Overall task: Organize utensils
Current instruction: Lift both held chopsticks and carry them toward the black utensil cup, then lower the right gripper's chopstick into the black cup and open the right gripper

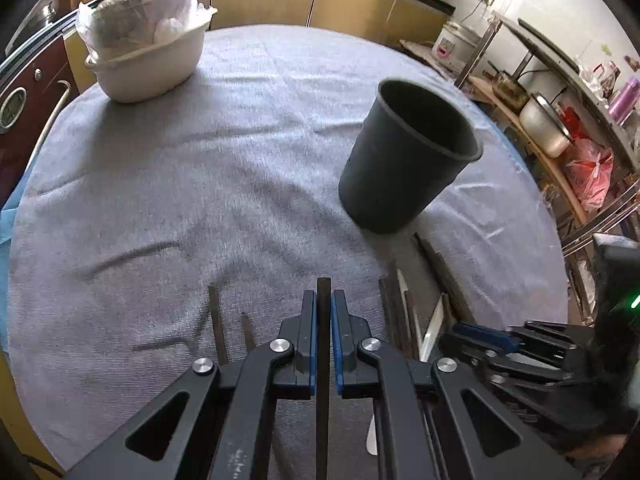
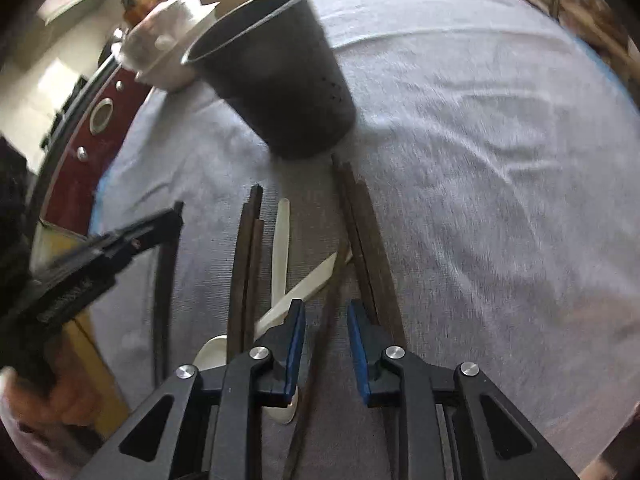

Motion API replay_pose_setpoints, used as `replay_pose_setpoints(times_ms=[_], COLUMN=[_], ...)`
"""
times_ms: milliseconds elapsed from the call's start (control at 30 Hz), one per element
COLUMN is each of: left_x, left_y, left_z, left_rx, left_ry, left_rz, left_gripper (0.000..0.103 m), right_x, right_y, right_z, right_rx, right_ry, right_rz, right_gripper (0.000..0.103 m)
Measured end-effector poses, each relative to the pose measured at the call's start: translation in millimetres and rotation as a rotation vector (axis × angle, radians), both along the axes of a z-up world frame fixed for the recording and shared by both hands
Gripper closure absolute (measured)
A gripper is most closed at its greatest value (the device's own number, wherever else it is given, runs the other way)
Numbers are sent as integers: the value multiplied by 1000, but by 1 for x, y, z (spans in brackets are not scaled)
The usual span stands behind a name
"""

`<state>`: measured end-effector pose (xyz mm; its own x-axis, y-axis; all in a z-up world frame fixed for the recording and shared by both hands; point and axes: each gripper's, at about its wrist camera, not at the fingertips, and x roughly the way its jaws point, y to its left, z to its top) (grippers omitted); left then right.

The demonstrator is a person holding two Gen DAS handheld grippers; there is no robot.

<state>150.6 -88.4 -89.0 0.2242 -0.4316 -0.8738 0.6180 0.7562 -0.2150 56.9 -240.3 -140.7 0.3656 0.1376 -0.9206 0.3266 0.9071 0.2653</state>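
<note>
My left gripper (image 1: 323, 294) is shut on one dark chopstick (image 1: 323, 320), which stands up between its blue pads. In the right wrist view the left gripper (image 2: 176, 210) comes in from the left with that chopstick (image 2: 165, 280) hanging down. My right gripper (image 2: 325, 308) is open, low over the cloth. Another dark chopstick (image 2: 320, 344) lies between its jaws, and the pads stay clear of it. Beside it lie more dark chopsticks (image 2: 246, 264) and two crossed white spoons (image 2: 280, 248). A dark cup (image 1: 408, 156) stands upright beyond them.
A grey cloth (image 1: 200, 160) covers the round table. A white basin (image 1: 152, 68) holding a plastic bag sits at the far left. Two loose chopsticks (image 1: 218, 328) lie left of my left gripper. Shelves with pots (image 1: 544, 120) stand past the right edge.
</note>
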Motion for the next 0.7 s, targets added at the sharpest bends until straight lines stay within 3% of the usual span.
replay_pose_setpoints(times_ms=[33, 100, 267, 700], left_x=[-2, -6, -21, -58], left_y=[1, 4, 13, 33], left_z=[5, 15, 44, 130], left_rx=[-10, -30, -64, -201], left_ry=[-7, -25, -79, -243], left_rz=[2, 2, -7, 5], left_gripper=[96, 96, 96, 96], right_x=[2, 2, -11, -57], right_y=[5, 11, 5, -6], right_z=[0, 2, 10, 123], right_rx=[-55, -97, -7, 47], right_ry=[0, -10, -85, -463], right_rz=[25, 52, 59, 58], right_gripper=[92, 93, 95, 97])
